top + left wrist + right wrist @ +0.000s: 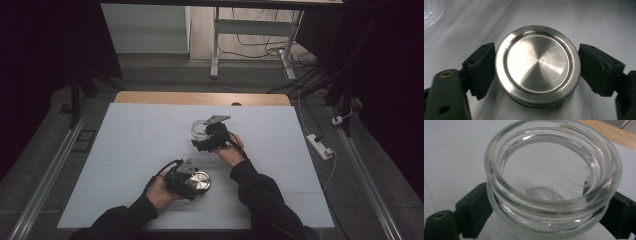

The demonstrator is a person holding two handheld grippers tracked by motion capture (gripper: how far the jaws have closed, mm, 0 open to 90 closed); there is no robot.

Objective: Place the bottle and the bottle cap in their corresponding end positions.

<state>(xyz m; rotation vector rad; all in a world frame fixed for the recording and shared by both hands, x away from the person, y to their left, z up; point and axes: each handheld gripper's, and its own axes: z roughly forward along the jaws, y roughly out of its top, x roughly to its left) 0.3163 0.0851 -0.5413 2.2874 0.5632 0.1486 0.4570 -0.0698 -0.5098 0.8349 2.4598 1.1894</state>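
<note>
the left claw (537, 67) stands spread around a round metal lid (537, 65): one black jaw just touches the lid's rim on one side, the other jaw stands a sliver off the rim on the other side, so the lid sits between the jaws unpinched. the lid lies flat on the white worktop (599, 20), brushed face up, near the person's edge. in the high view the left claw (196, 182) is at the lower middle of the sheet, with the lid (200, 181) at its tip and the left hand (160, 192) behind it.

the right claw (546, 215) has a jaw on each side of a clear glass jar (552, 170) below its threaded neck; whether the pads press the glass i cannot tell. the jar stands upright, mouth open. in the high view the right claw (206, 138) and jar (200, 129) are at mid-worktop, well apart from the lid, with the right hand (230, 152) behind.
</note>
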